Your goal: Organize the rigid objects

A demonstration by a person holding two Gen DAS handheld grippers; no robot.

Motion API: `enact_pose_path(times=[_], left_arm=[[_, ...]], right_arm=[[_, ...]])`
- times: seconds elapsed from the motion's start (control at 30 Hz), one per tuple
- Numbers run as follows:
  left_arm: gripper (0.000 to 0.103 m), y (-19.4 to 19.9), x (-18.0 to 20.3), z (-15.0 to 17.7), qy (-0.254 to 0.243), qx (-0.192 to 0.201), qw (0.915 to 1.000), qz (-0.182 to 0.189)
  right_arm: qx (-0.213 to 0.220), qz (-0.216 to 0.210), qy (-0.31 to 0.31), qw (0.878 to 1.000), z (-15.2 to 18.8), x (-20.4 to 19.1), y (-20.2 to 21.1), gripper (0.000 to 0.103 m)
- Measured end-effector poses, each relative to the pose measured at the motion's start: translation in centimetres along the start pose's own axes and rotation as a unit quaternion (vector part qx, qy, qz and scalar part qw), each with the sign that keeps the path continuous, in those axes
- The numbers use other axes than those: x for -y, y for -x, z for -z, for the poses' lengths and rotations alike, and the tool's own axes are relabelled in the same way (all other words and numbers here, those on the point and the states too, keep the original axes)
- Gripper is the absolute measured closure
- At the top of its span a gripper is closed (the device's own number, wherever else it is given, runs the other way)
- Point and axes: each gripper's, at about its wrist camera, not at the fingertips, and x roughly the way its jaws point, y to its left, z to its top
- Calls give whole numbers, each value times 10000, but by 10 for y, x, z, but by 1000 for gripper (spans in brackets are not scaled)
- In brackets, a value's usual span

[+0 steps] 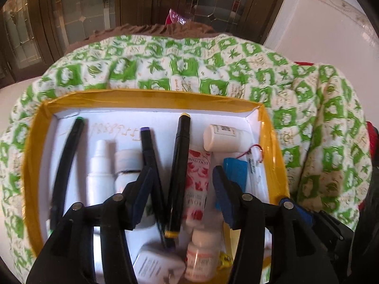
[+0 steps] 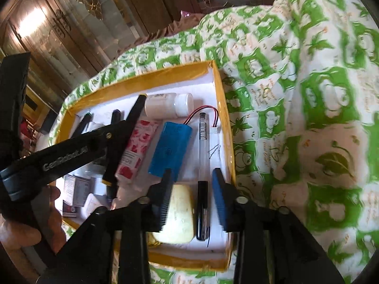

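Yellow-rimmed box (image 1: pixel 33 146) sits on a green-and-white quilt (image 1: pixel 319 123), white inside, packed with small stuff. Left gripper (image 1: pixel 181 182) hovers over the box middle, jaws apart, nothing clamped; a black marker with yellow ends (image 1: pixel 178 172) lies in the gap below them, no contact visible. Beside it: a second black marker with a purple tip (image 1: pixel 148 151), a rose-print tube (image 1: pixel 197 184), a white spray bottle (image 1: pixel 100 165), and a long black marker with green tip (image 1: pixel 68 161) along the box's left wall. White pill bottle (image 1: pixel 225 137) lies on its side near the far right corner. Right gripper (image 2: pixel 193 196) is over the box's near right corner, jaws apart, empty; a clear pen with black cap (image 2: pixel 203 177) lies lengthwise between them along the right wall. Blue battery pack (image 2: pixel 168 149) with red and black wires is just left of the pen; a pale yellow bar (image 2: pixel 180 215) lies at the near edge under the left finger.
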Motion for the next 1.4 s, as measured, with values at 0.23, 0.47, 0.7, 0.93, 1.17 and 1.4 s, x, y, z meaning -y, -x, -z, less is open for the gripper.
enact_pose_path(times=[0.23,0.47,0.7,0.93,1.17,1.4], left_arm=[[38,61,-15,28,214,244,9995,67],[29,112,-41,81,658,395,9970,37],[25,152,-55,142,665,566,9953,-420],[21,168,-41,203,53,717,9899,-1219],[20,193,-25,218,-231,1048,9786,-1754],[19,203,-29,206,42,1136,9751,-1903]], right_arm=[[144,-189,-317,9992,14,0,33,41],[82,-287,-147,9994,45,-30,59,30],[184,-244,631,9975,79,-67,92,12],[333,-155,1143,9928,115,-83,126,6],[579,-121,1327,9894,139,-86,154,2],[718,9,1076,9916,138,-72,160,2]])
